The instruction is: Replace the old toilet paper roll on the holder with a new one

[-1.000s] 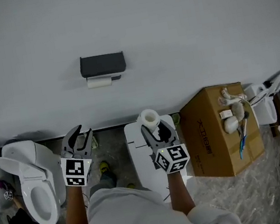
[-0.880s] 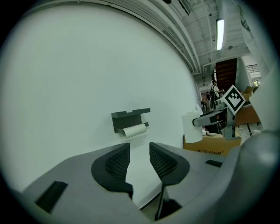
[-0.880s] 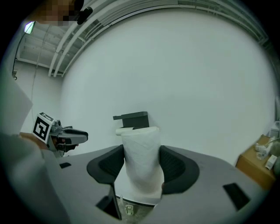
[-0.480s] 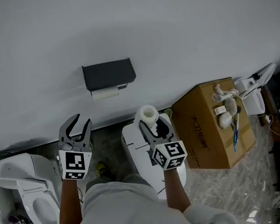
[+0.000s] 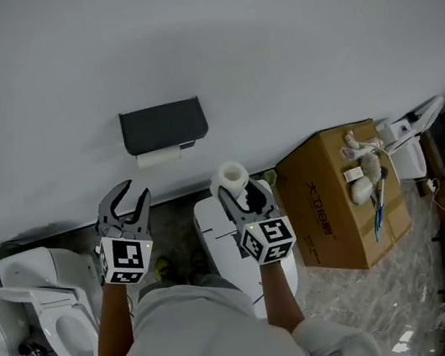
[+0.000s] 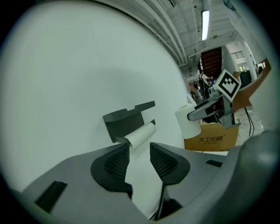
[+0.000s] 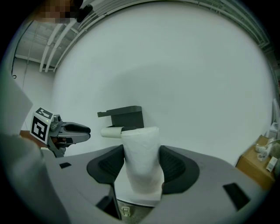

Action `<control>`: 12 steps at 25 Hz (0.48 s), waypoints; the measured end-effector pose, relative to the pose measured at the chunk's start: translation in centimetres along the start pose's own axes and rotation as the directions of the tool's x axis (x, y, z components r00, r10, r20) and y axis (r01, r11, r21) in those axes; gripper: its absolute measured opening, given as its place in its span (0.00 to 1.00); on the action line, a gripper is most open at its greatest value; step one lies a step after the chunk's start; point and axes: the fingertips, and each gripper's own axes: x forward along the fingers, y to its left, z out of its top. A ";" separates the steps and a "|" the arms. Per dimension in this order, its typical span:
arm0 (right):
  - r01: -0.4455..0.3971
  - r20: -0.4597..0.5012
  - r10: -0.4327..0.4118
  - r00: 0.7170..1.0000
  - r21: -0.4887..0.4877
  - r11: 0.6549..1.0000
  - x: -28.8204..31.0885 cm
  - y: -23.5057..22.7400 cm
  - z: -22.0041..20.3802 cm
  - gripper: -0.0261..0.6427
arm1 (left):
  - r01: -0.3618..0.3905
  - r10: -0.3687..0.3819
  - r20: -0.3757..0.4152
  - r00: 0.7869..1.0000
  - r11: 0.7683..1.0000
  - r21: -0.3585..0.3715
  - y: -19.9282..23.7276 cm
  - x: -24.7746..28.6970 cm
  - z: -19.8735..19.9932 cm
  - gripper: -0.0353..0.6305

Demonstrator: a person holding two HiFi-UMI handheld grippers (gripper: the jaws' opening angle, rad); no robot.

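White new toilet paper roll (image 7: pixel 141 144) clamped upright in right gripper (image 7: pixel 141 162) jaws, well short of wall. Left gripper (image 6: pixel 139 154) jaws apart, just eased wider, nothing between them; aimed at old roll (image 6: pixel 142 134) under dark wall holder (image 6: pixel 124 123). My plan: left clears old roll first, approach square-on, squeeze lightly, slide off open end (which end, can't tell). Hold right back meanwhile.

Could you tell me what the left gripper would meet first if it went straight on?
Most likely the old roll under the holder, seen just above the left gripper's empty jaws, which have just opened further; depth is unclear, perhaps the wall below.
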 end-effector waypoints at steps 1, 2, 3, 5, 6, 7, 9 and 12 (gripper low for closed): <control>-0.010 0.000 0.010 1.000 0.000 1.000 0.2 -0.3 0.1 0.43 | -0.007 0.008 -0.015 1.000 0.999 0.041 -0.3 0.3 0.2 0.27; -0.021 0.003 0.021 1.000 0.000 1.000 0.5 -0.5 0.2 0.43 | -0.016 0.019 -0.035 0.999 0.995 0.099 -0.5 0.7 0.2 0.27; -0.031 0.008 0.031 1.000 0.002 1.000 0.7 -0.6 0.4 0.43 | -0.022 0.033 -0.061 0.998 0.985 0.172 -0.7 1.0 0.2 0.28; -0.049 0.016 0.049 0.999 0.006 0.999 1.1 -1.1 0.6 0.43 | -0.024 0.065 -0.117 0.991 0.946 0.324 -1.2 1.9 -0.1 0.29; -0.057 0.018 0.056 0.998 0.007 0.998 1.3 -1.4 0.7 0.43 | -0.020 0.078 -0.138 0.987 0.924 0.383 -1.5 2.3 -0.2 0.30; -0.064 0.019 0.064 0.998 0.008 0.998 1.4 -1.6 0.7 0.43 | -0.016 0.089 -0.151 0.984 0.906 0.424 -1.7 2.7 -0.2 0.31; -0.078 0.019 0.078 0.997 0.014 0.997 1.6 -2.0 0.6 0.43 | -0.017 0.105 -0.163 0.981 0.883 0.469 -2.1 3.3 0.3 0.32; -0.097 0.021 0.097 0.995 0.016 0.995 1.6 -2.3 0.7 0.43 | -0.034 0.151 -0.169 0.974 0.835 0.549 -2.1 4.1 1.3 0.33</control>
